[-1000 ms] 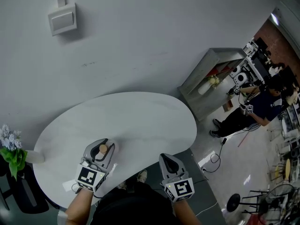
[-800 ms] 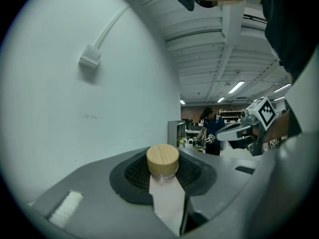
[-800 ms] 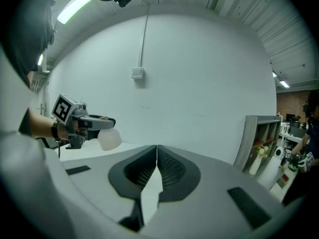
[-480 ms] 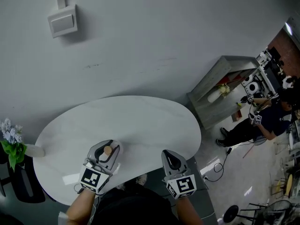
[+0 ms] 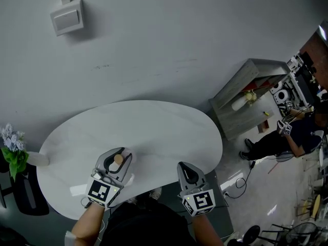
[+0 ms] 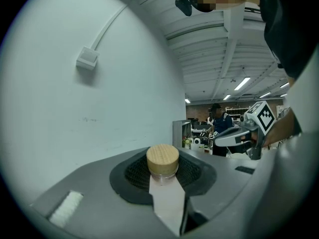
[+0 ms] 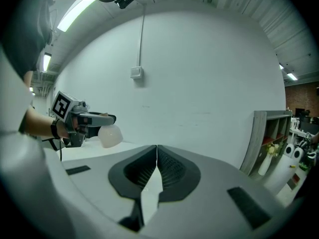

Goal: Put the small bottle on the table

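Note:
My left gripper [image 5: 117, 162] is shut on the small bottle [image 5: 118, 159], a clear bottle with a round wooden cap [image 6: 162, 158] that sticks up between the black pads. It hangs over the near left part of the white oval table [image 5: 154, 129]. In the right gripper view the bottle's pale body [image 7: 109, 136] shows below the left gripper's jaws, above the tabletop. My right gripper [image 5: 188, 173] hovers at the table's near edge, its jaws shut with nothing between them [image 7: 156, 166].
A white vase with flowers [image 5: 15, 158] stands at the table's left end. A grey shelf unit [image 5: 251, 94] leans by the wall at the right, and a person [image 5: 287, 135] works beyond it. A white box [image 5: 67, 17] is mounted on the wall.
Both grippers have shifted a little to the right over the table's near edge. The bottle stays gripped in the left one.

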Demonstrator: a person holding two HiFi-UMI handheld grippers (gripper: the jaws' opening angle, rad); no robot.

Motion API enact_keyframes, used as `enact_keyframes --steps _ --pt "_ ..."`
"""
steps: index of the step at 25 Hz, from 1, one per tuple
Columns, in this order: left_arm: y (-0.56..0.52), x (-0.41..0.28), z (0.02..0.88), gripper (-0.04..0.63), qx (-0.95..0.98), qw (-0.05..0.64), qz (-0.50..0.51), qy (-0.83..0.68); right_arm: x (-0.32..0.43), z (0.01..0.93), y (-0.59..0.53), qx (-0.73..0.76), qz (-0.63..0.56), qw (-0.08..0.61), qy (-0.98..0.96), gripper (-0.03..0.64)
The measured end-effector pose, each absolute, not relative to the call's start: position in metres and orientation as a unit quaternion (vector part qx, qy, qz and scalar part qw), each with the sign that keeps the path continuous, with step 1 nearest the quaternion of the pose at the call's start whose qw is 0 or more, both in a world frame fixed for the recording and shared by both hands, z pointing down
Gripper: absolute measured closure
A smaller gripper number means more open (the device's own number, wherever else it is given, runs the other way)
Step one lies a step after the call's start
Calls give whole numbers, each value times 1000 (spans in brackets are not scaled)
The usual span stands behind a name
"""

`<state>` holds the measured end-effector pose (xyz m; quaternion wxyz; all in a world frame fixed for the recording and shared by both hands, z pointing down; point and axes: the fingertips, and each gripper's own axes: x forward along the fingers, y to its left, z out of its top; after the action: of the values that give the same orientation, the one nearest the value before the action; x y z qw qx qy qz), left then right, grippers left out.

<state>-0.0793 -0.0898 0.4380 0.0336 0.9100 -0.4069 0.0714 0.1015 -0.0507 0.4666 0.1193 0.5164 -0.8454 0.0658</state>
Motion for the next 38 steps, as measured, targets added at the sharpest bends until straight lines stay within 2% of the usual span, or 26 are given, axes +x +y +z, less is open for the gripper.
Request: enact_keyframes --steps 17,38 --pt "-110 -63 449 491 908 20 82 -410 112 476 -40 514 77 122 -846 611" --pt "-141 -40 501 491 907 30 106 -407 123 489 -35 514 94 131 -843 611"
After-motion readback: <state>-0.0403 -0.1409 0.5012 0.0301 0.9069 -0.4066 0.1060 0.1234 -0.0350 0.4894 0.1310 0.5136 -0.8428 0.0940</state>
